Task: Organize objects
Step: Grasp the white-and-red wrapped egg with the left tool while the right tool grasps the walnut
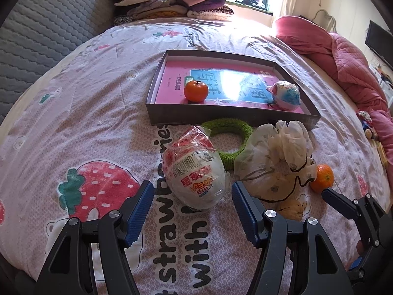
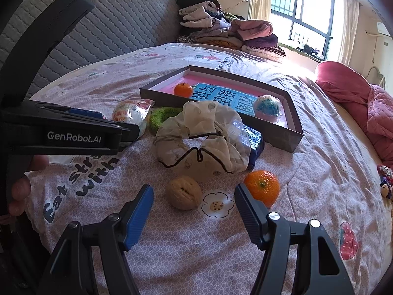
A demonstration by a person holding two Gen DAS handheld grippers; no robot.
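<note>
My left gripper (image 1: 192, 191) is open, its blue pads on either side of a red-and-white wrapped toy egg (image 1: 196, 169) lying on the bed. My right gripper (image 2: 194, 194) is open around a walnut (image 2: 183, 191), with a loose mandarin (image 2: 262, 187) just beyond its right finger. A shallow dark box (image 1: 231, 118) holds another mandarin (image 1: 196, 91) and a blue-and-pink wrapped egg (image 1: 286, 95) on a pink book. The box also shows in the right wrist view (image 2: 292, 132). A cream scrunchie (image 2: 201, 135) and a green ring (image 1: 233, 137) lie between the grippers and the box.
The bedsheet (image 1: 86, 123) has a strawberry print. Folded clothes (image 1: 172, 2) are piled at the far end by the window. A pink quilt (image 1: 343, 56) lies bunched on the right. A grey padded headboard (image 1: 49, 24) rises at the left. Small toys (image 2: 385, 179) sit at the right edge.
</note>
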